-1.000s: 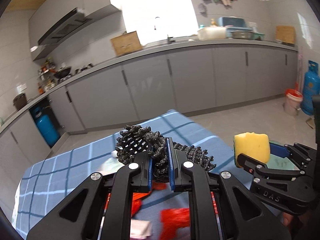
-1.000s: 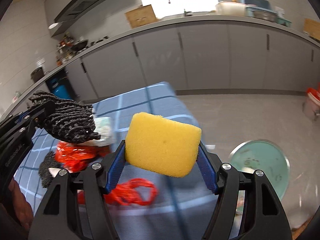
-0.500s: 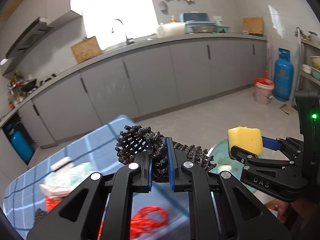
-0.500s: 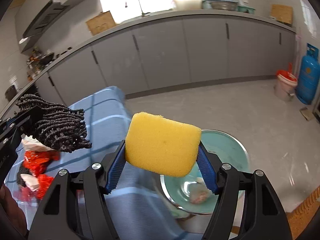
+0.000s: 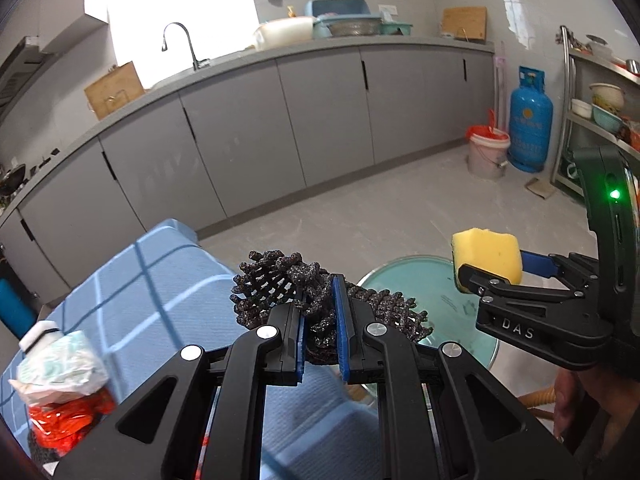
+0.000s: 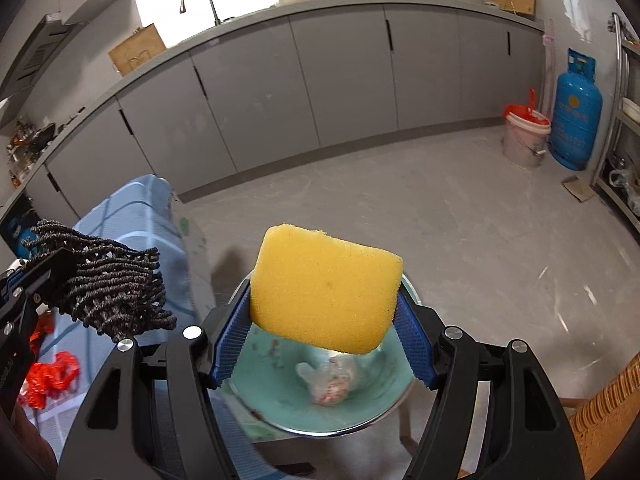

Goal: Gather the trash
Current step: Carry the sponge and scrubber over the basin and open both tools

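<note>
Gripping a yellow sponge (image 6: 326,292) between its blue pads, the right gripper (image 6: 324,336) hung directly over the green bowl (image 6: 280,408), which sat low beside the table with a crumpled wad of plastic (image 6: 334,380) already lying in its bottom. The sponge was squeezed at both ends and stood clear of the bowl, not touching it. To drop it well, the fingers probably needed only to spread apart while staying centred over the basin, since the sponge was light and springy and could bounce off the rim if let go from the edge or from too high.

Off to the left, the left gripper (image 5: 320,316) was clamped on a bunch of black netting (image 5: 280,288), its fingers drawn almost together around the bunched middle while the loose ends flared out on either side. From its own camera the netting sat above the table's edge, with the bowl's rim (image 5: 400,264) showing just beyond it. That load would likely want carrying farther over the bowl before release, because netting can snag on the pads and trail; a wide release and a small shake seemed sensible.

Behind on the blue checked tablecloth (image 5: 140,280) more litter waited: a white wrapper bundle (image 5: 60,364) resting on red netting (image 5: 68,420). Farther off stood grey cabinets (image 5: 320,120), a pale bucket (image 5: 488,152) and a blue gas cylinder (image 5: 530,120).
</note>
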Demonstrator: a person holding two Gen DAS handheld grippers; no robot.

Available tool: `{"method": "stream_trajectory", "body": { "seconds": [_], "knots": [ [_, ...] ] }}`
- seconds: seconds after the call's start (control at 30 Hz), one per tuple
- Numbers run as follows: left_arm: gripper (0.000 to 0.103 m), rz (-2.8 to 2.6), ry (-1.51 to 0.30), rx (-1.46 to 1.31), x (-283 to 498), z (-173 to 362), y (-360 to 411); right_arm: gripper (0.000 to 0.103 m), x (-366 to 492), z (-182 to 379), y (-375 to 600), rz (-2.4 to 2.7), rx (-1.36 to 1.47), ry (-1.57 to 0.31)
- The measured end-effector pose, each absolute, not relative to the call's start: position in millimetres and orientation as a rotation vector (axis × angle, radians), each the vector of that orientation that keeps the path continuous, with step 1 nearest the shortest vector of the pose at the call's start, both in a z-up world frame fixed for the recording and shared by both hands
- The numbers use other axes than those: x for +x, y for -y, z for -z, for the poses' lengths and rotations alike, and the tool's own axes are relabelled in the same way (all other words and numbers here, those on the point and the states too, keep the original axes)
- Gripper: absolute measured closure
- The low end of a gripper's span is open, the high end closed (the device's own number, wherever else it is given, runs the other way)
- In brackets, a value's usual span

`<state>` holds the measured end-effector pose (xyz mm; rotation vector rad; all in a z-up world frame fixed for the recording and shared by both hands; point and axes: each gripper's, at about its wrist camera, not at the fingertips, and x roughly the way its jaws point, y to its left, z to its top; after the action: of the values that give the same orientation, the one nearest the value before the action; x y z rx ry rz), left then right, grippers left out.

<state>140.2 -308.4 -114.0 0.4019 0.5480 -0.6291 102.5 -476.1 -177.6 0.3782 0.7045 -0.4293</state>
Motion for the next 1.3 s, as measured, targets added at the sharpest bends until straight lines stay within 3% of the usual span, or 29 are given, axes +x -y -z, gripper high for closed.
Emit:
{"method": "stream_trajectory", "body": {
  "seconds": [0.23,0.33,0.4,0.47,0.57,0.7,1.3],
  "knots": [
    [0.089,0.672,-0.610,0.405,155.0,136.6,327.5,0.035,110.1,194.3,494.1,0.452,0.389,-0.726],
    [0.084,0.677,-0.627,0.399,161.2,142.0,331.0,0.028,112.3,196.0,498.8,0.449,0.395,-0.722],
    [0.048,0.679,-0.630,0.394,163.1,143.4,331.5,0.023,111.5,196.0,502.8,0.458,0.399,-0.710],
    [0.041,0.660,-0.612,0.400,163.5,144.2,329.9,0.021,111.9,196.1,505.6,0.466,0.404,-0.708],
    [0.040,0.669,-0.625,0.406,165.0,145.5,328.4,0.016,111.1,195.4,507.7,0.476,0.414,-0.701],
    [0.027,0.641,-0.613,0.394,166.6,140.5,320.2,0.014,106.9,194.3,505.9,0.481,0.421,-0.697],
    [0.024,0.534,-0.591,0.324,190.3,111.7,271.3,0.007,84.0,188.2,493.6,0.509,0.432,-0.651]
  ]
}}
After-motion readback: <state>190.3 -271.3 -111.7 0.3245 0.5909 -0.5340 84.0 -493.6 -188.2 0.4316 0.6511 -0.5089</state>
